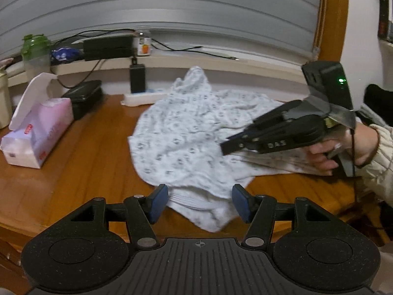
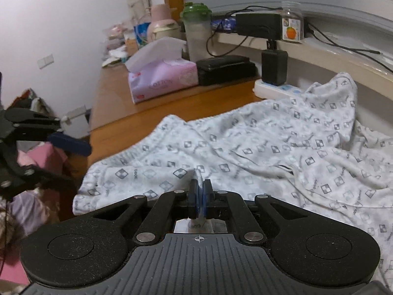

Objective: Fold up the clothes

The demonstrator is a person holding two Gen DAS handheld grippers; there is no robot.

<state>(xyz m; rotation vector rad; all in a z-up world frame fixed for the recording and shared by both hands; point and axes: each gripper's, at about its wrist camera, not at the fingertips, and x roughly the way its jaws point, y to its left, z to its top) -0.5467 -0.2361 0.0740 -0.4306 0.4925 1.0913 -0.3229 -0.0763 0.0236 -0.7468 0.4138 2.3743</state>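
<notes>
A white garment with a grey square print (image 1: pixel 186 132) lies crumpled on the wooden table (image 1: pixel 81 162). My left gripper (image 1: pixel 200 202) is open, its blue pads either side of the garment's near hem, not closed on it. My right gripper (image 2: pixel 200 196) is shut on a pinch of the same garment (image 2: pixel 270 147); cloth shows between its pads. In the left wrist view the right gripper (image 1: pixel 224 147) reaches in from the right over the cloth. In the right wrist view the left gripper (image 2: pixel 61 157) sits at the far left beyond the table's edge.
A pink tissue box (image 1: pixel 39 132) stands at the left. A black case (image 1: pixel 83 98), a white power strip with a black adapter (image 1: pixel 137 93) and a ledge with a green-lidded bottle (image 1: pixel 35 54) and cables line the back. The table edge is near me.
</notes>
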